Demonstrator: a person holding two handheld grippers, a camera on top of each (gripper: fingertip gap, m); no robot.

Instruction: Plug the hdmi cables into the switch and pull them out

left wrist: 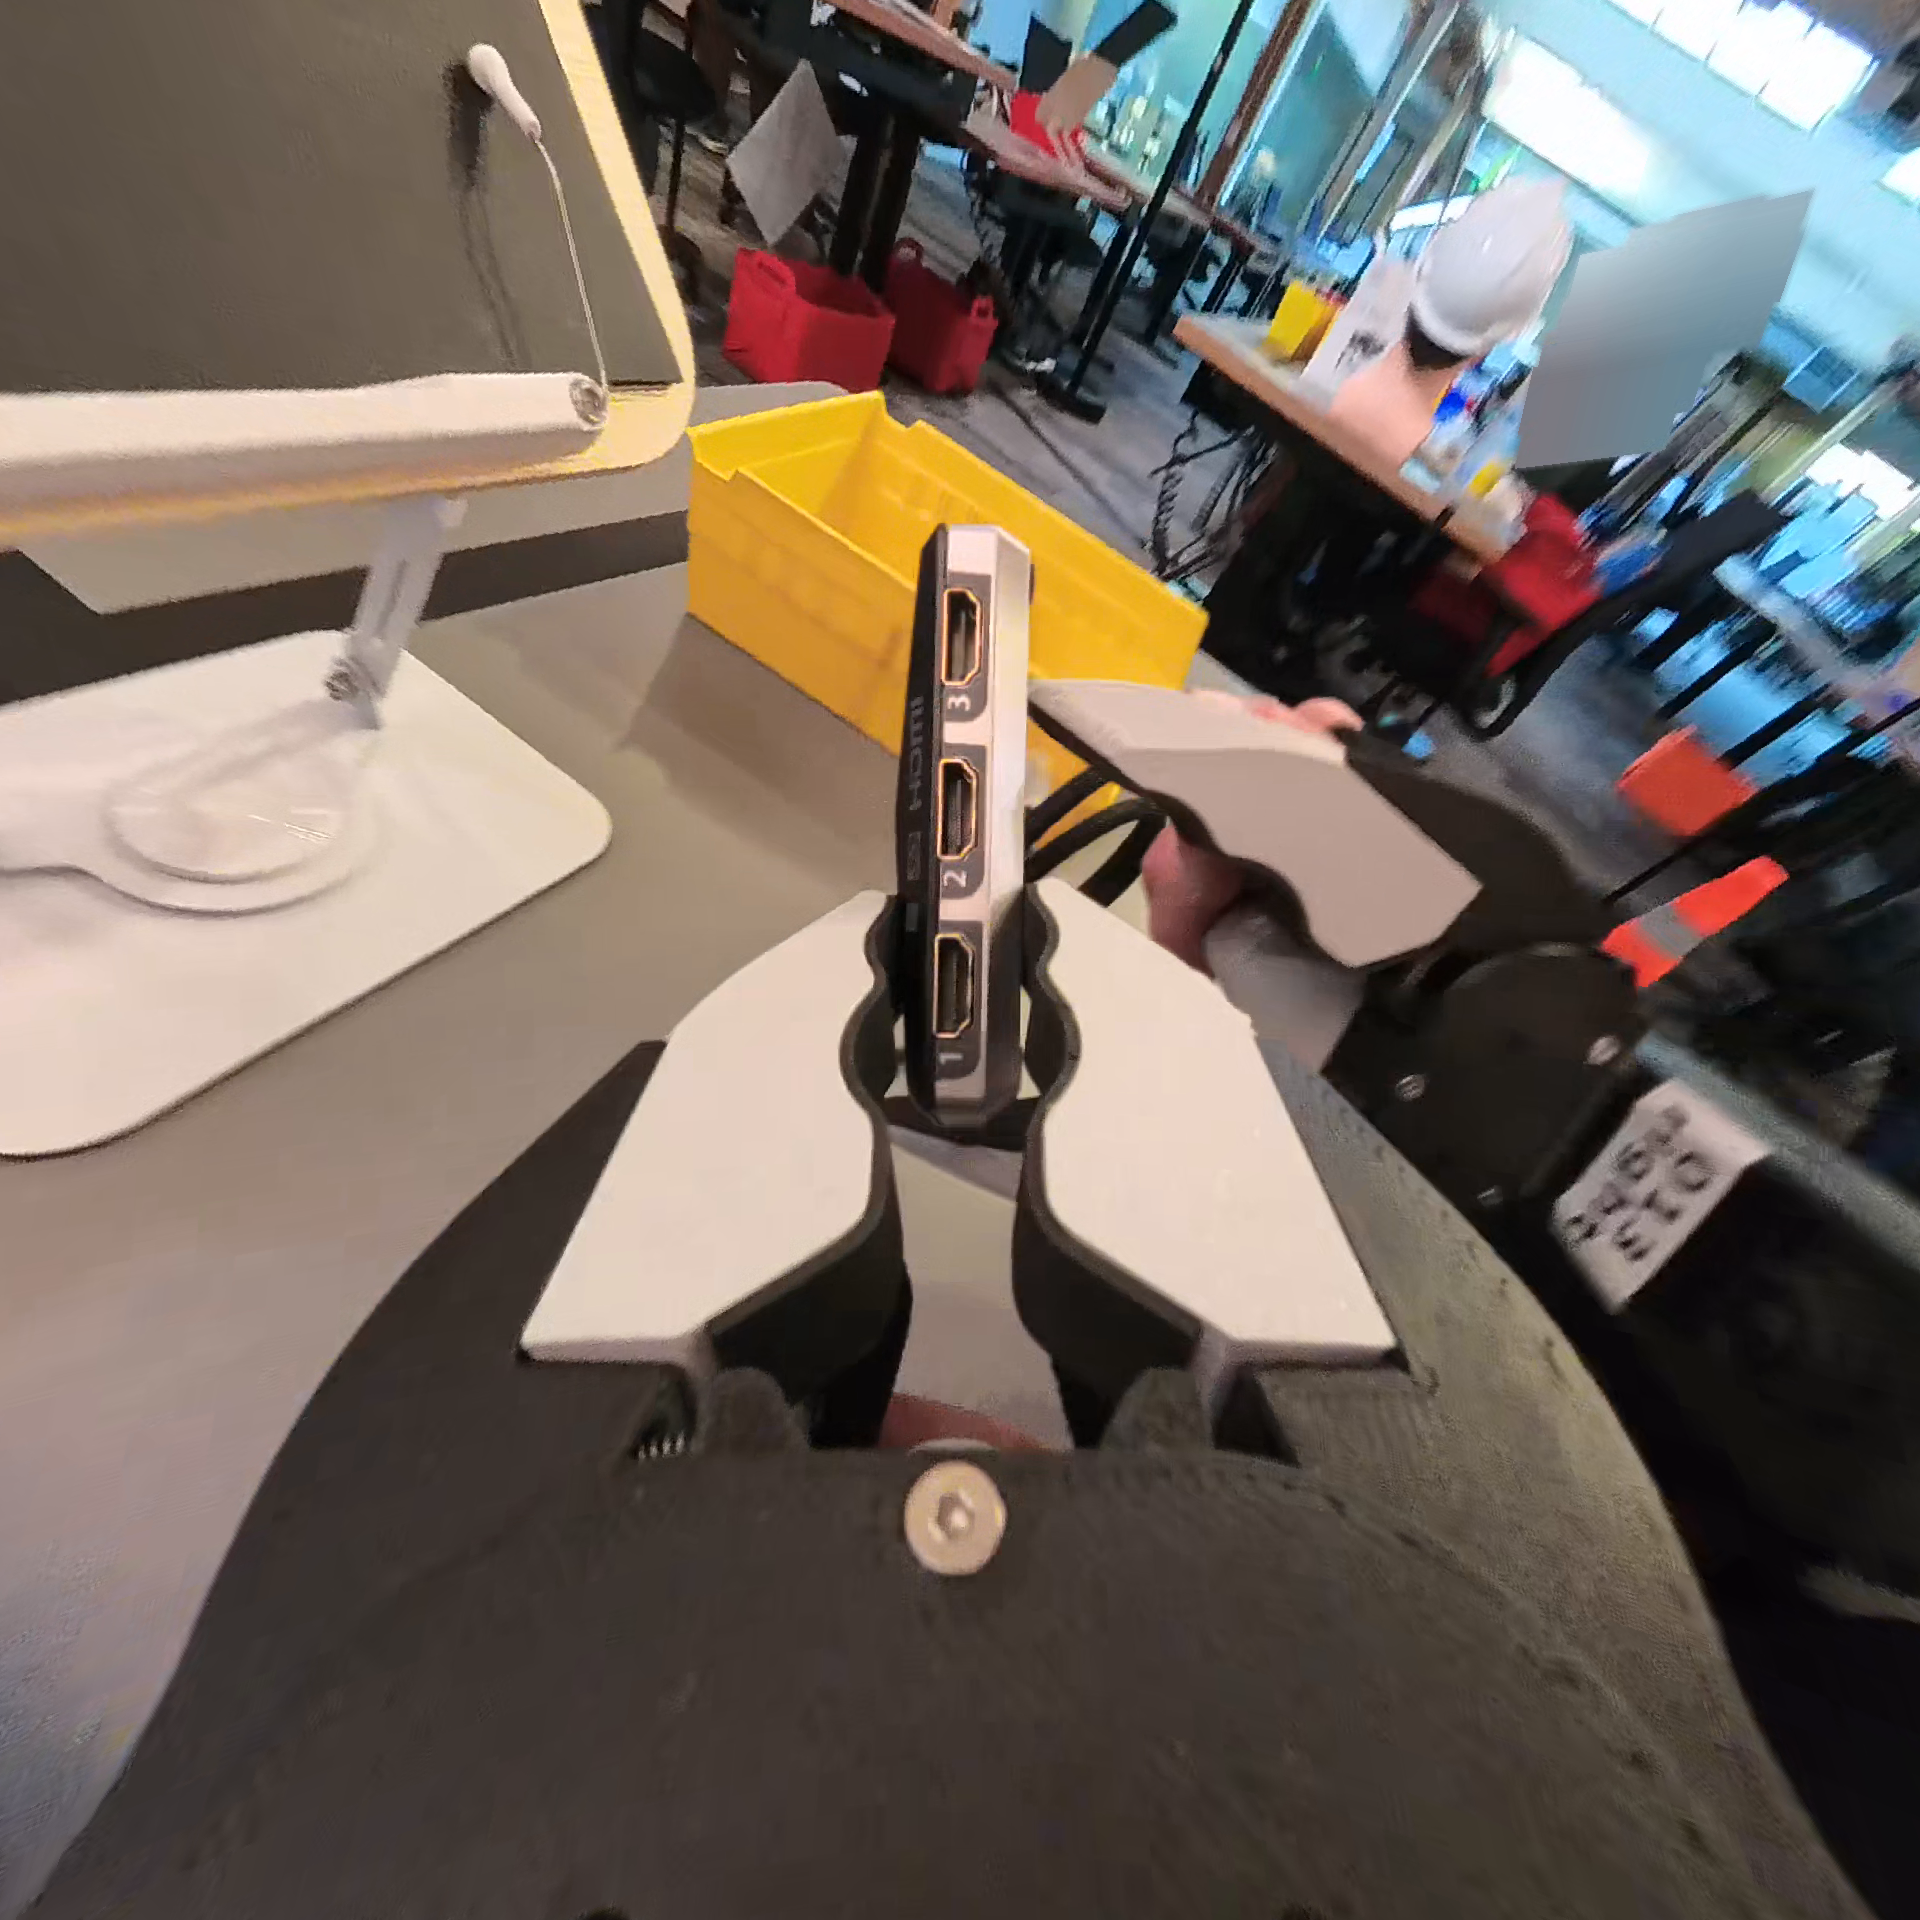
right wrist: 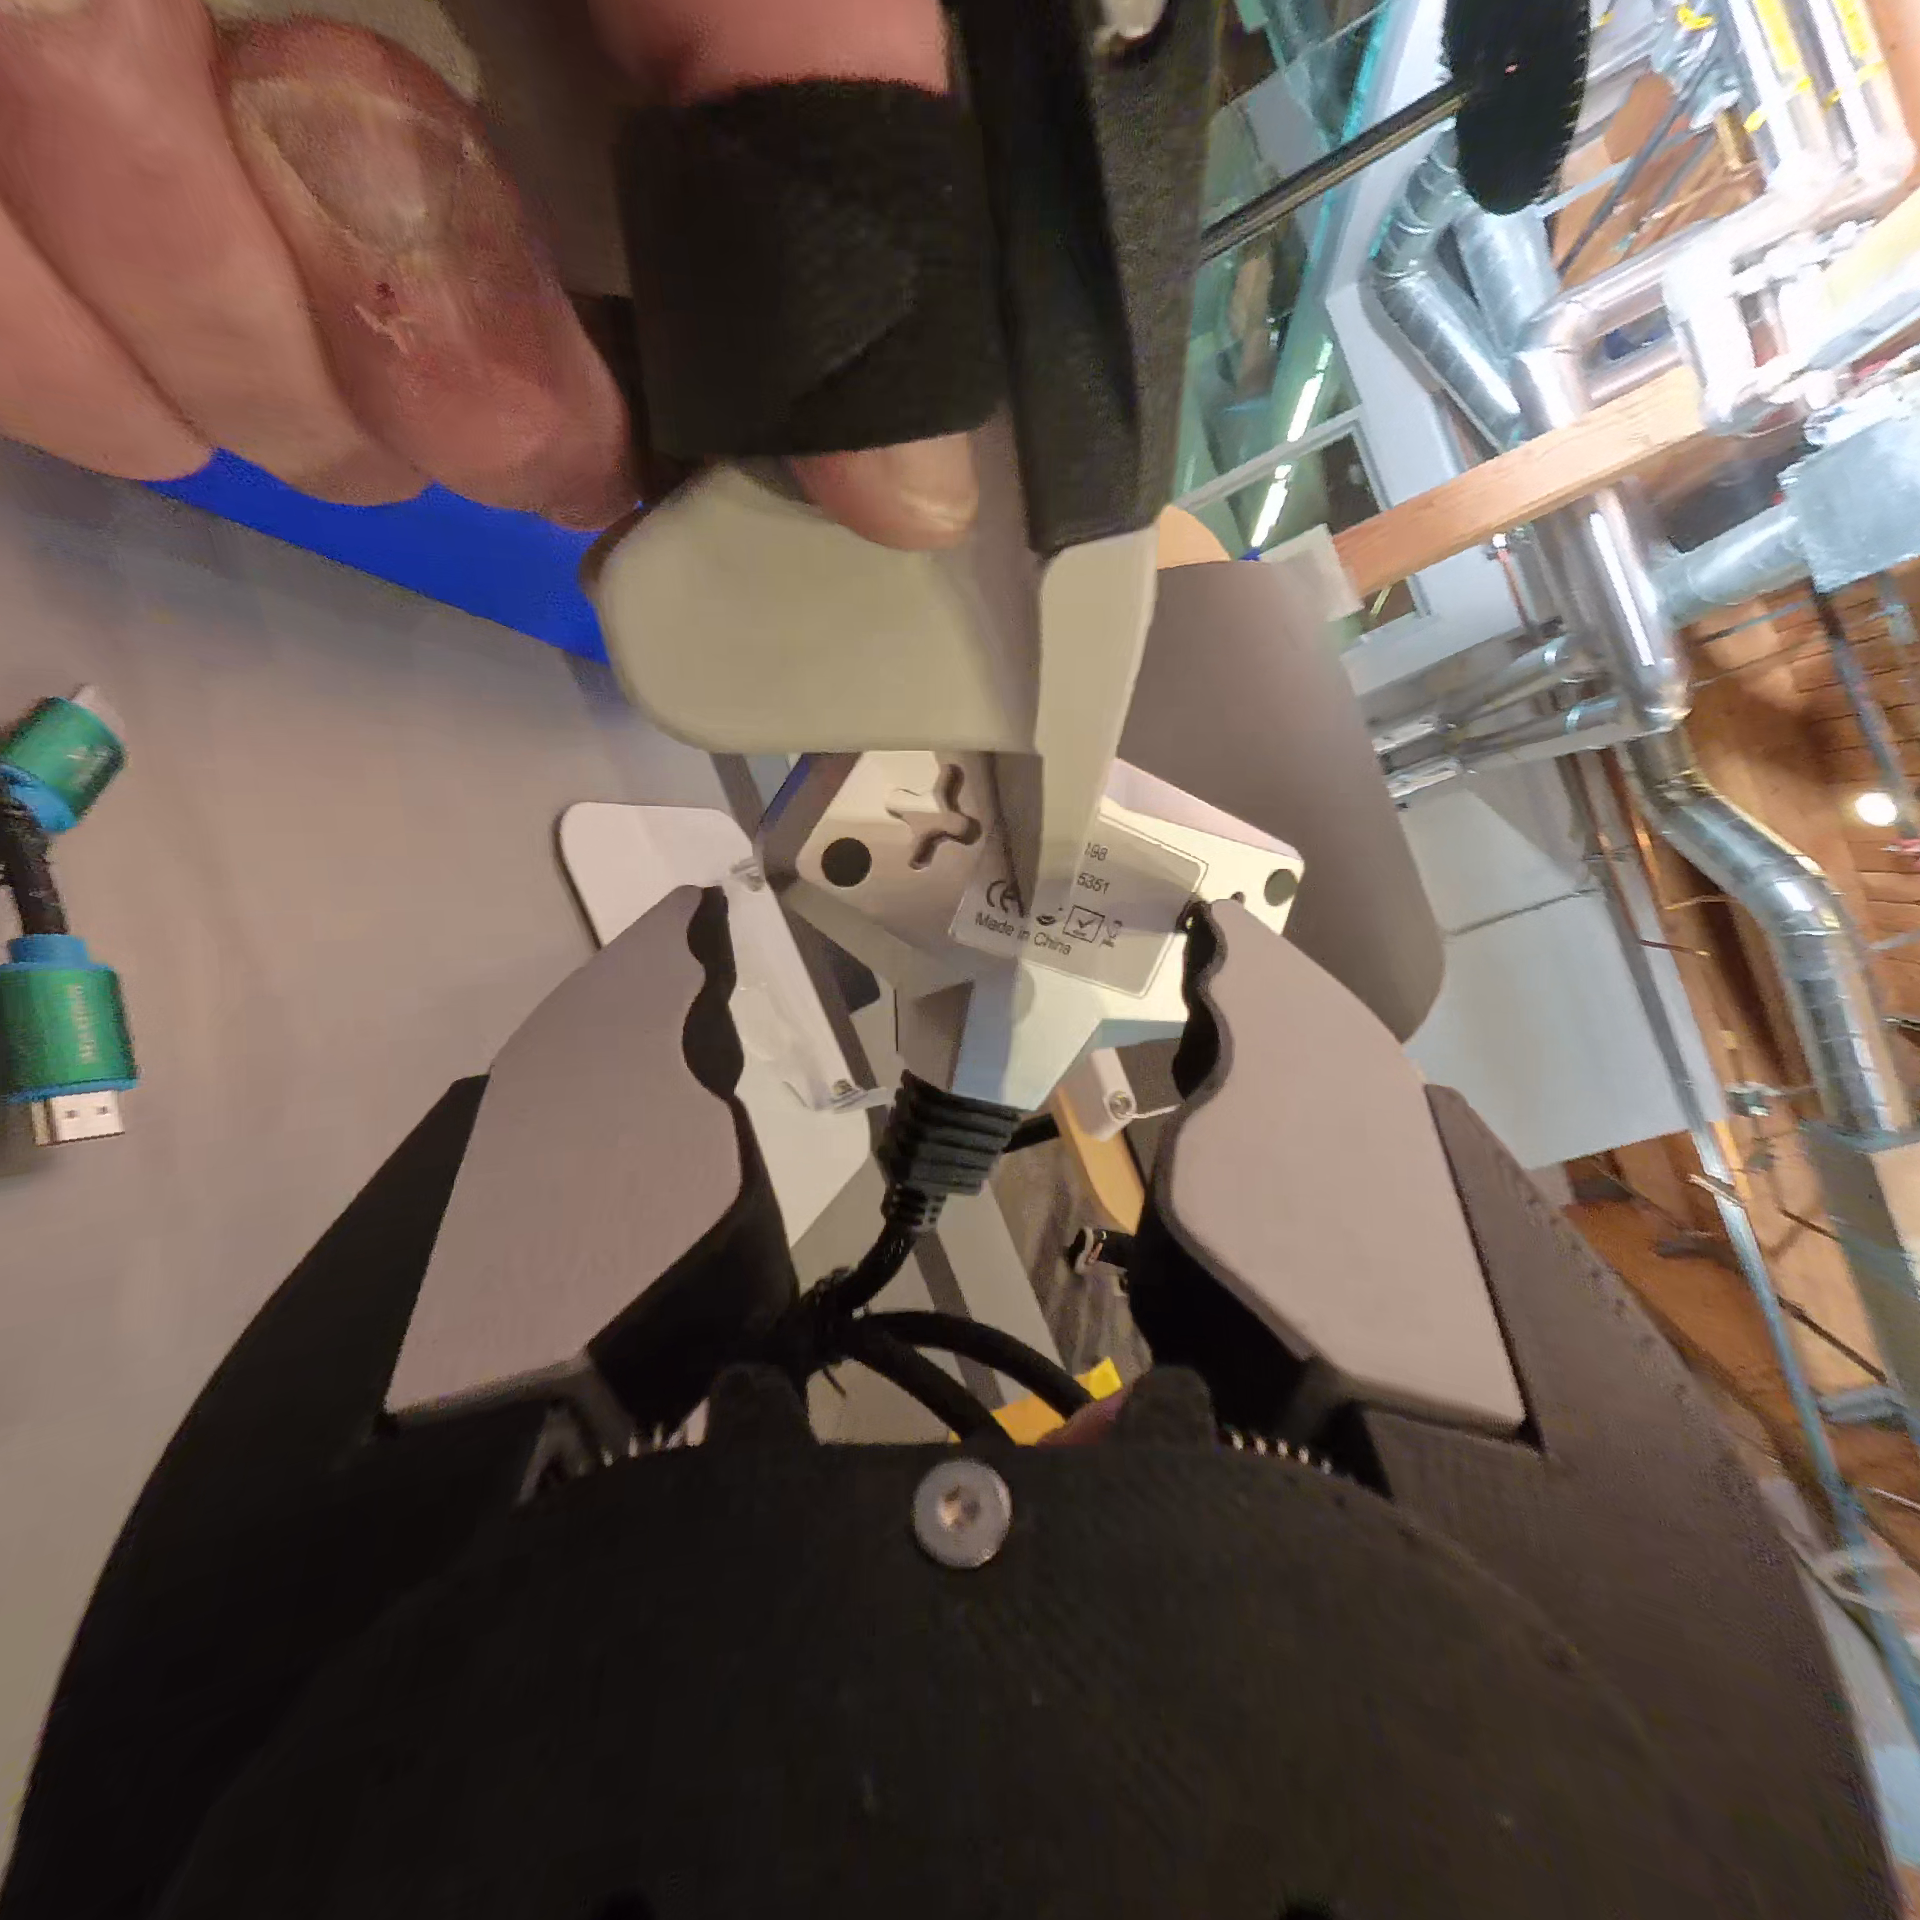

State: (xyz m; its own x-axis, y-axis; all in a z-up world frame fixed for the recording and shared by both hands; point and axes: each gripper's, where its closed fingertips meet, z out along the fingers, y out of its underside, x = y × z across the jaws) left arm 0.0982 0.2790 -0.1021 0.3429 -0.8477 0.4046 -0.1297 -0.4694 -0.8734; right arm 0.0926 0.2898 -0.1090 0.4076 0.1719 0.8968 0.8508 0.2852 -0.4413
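My left gripper (left wrist: 961,935) is shut on the lower end of the HDMI switch (left wrist: 971,748) and holds it on edge above the table. Its three ports face the camera and are empty. My right gripper (right wrist: 961,920) is open, and one of its fingers (left wrist: 1278,821) shows just right of the switch. In the right wrist view the switch's white labelled underside (right wrist: 883,862) sits ahead of the spread fingers. A black cable (right wrist: 940,1153) leaves the switch between them, untouched. Two green HDMI plugs (right wrist: 68,1023) lie on the table at the left.
A white stand (left wrist: 260,831) carrying a dark screen stands on the grey table (left wrist: 520,1195) at the left. A yellow bin (left wrist: 831,499) sits behind the switch. A blue object (right wrist: 416,540) lies on the table. Other tables, red bags and an orange cone stand farther off. My two grippers' fingertips are within a few centimetres of each other.
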